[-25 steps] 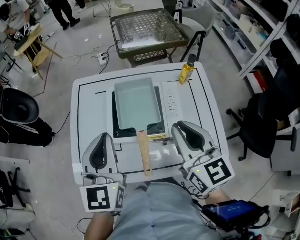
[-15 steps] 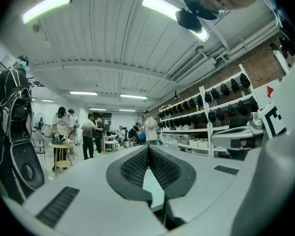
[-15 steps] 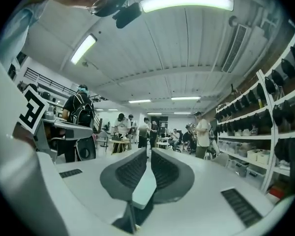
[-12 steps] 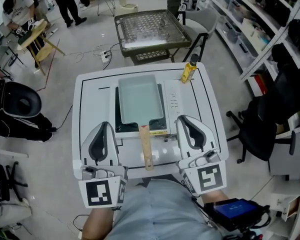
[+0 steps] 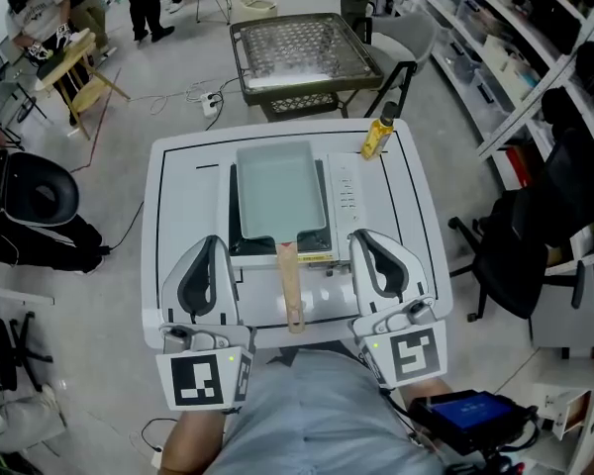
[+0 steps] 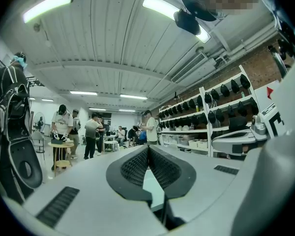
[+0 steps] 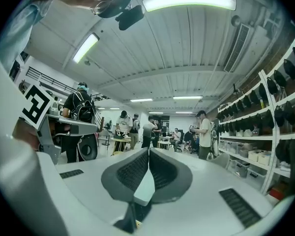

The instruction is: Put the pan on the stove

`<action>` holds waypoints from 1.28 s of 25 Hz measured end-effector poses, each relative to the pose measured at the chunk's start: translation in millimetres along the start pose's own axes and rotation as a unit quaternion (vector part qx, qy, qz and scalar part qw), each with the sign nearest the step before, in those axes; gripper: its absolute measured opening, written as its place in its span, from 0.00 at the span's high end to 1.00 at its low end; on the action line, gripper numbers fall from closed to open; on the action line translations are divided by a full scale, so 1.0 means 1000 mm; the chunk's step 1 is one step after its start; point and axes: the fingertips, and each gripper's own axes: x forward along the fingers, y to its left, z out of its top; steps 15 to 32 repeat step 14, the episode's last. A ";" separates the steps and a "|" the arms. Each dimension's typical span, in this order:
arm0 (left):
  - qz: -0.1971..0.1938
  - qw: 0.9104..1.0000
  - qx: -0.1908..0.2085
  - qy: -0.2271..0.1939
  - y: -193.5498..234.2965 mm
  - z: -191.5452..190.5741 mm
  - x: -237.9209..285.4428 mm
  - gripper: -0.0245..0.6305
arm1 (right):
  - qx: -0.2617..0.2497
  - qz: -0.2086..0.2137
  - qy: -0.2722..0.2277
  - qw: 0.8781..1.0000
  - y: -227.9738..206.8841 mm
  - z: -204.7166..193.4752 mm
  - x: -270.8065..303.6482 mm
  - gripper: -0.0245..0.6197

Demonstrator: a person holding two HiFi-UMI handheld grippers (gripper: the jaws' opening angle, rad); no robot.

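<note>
A rectangular pale teal pan (image 5: 280, 191) rests on the black stove (image 5: 234, 243) in the middle of the white table (image 5: 183, 201). Its wooden handle (image 5: 291, 290) points toward me, between the two grippers. My left gripper (image 5: 211, 239) hovers left of the handle, over the table's front. It is shut, and in the left gripper view its pads meet with nothing between them (image 6: 148, 149). My right gripper (image 5: 361, 236) hovers right of the handle. Its jaws are closing the last bit and the pads meet on nothing (image 7: 149, 151). Neither gripper touches the pan.
A yellow bottle (image 5: 376, 139) stands at the table's far right corner. The stove's control strip (image 5: 346, 196) lies right of the pan. Beyond the table are a wire-topped folding table (image 5: 302, 52), shelving (image 5: 505, 57) and an office chair (image 5: 520, 255) at right, and people at the far left.
The right gripper has turned a little and its jaws have drawn together. The pan, the stove and the left gripper keep their places; the view has shifted slightly.
</note>
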 end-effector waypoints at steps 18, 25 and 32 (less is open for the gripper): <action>0.008 1.000 0.001 0.004 -0.001 -0.003 0.001 0.93 | -0.003 -0.010 -0.004 1.000 -0.007 0.000 -0.002 0.89; 0.008 1.000 0.001 0.004 -0.001 -0.003 0.001 0.93 | -0.003 -0.010 -0.004 1.000 -0.007 0.000 -0.002 0.89; 0.008 1.000 0.001 0.004 -0.001 -0.003 0.001 0.93 | -0.003 -0.010 -0.004 1.000 -0.007 0.000 -0.002 0.89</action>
